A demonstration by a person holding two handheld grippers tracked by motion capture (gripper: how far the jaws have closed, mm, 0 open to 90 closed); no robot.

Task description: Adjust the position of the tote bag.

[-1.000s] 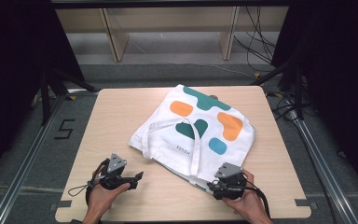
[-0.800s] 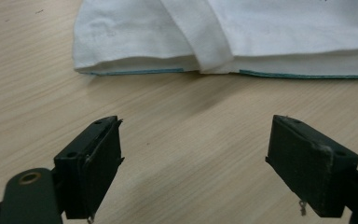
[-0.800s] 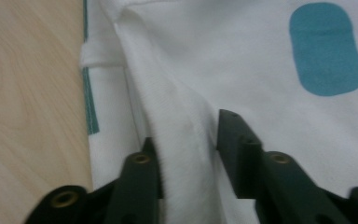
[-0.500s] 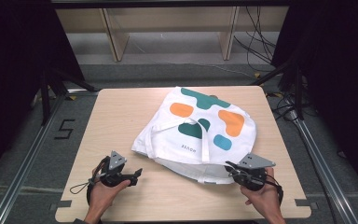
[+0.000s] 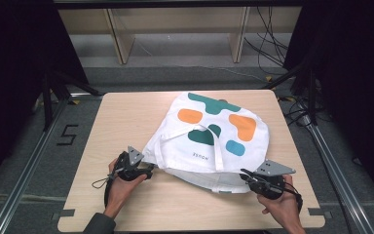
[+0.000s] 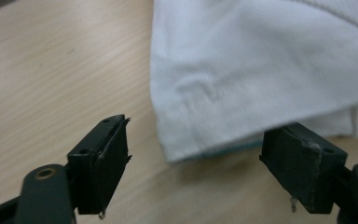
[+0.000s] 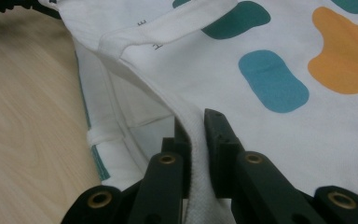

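Jaws of right gripper [image 7: 196, 135] clamped on white tote bag [image 5: 214, 141] rim at near edge of bench [image 5: 126, 117]; left gripper [image 6: 196, 163] jaws apart, closing slightly, bag's corner between them, unpressed.

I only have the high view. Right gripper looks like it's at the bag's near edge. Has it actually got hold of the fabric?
Observer: Yes. In the right gripper view the right gripper is shut on the tote bag, with a fold of its white rim pinched between the fingers.
Operator: And the left one?
Observer: The left gripper is open; the bag's corner lies between its fingers but touches neither.
Operator: Anything under that corner?
Observer: Bare wooden table, and a thin teal edge peeks out beneath the white fabric.
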